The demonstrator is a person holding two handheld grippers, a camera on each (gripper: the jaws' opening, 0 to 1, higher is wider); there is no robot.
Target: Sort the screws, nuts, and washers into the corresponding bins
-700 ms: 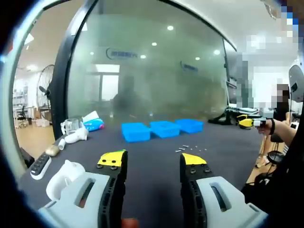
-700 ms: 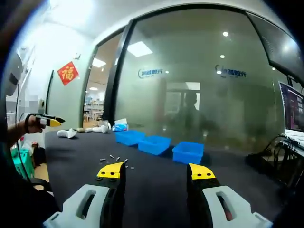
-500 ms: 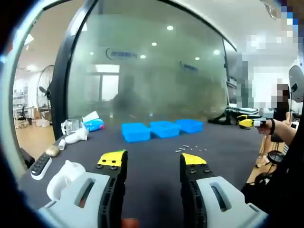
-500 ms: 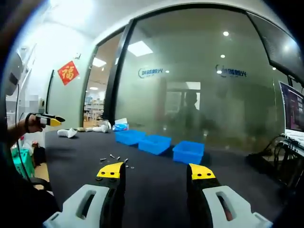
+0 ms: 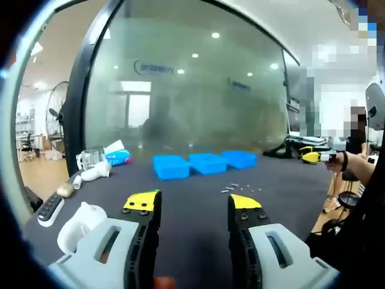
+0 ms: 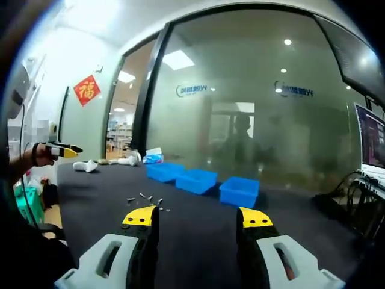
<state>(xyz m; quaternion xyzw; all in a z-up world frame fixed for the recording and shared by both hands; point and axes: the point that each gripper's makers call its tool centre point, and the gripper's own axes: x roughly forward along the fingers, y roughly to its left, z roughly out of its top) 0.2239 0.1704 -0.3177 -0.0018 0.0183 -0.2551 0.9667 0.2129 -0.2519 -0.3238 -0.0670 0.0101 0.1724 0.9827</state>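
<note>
Three bright blue bins [image 5: 207, 163] are seen on a dark grey counter [image 5: 192, 198]. The left gripper [image 5: 194, 203] and right gripper [image 6: 199, 218] are coloured pale grey with black jaws tipped in yellow. A red sign [image 6: 86, 90] is hung at ten o'clock.

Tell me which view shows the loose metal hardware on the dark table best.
The right gripper view: the small metal screws, nuts and washers lie nearer, above its left jaw, and separate pieces can be told apart. In the left gripper view they are tiny specks right of the three blue plastic bins.
</note>
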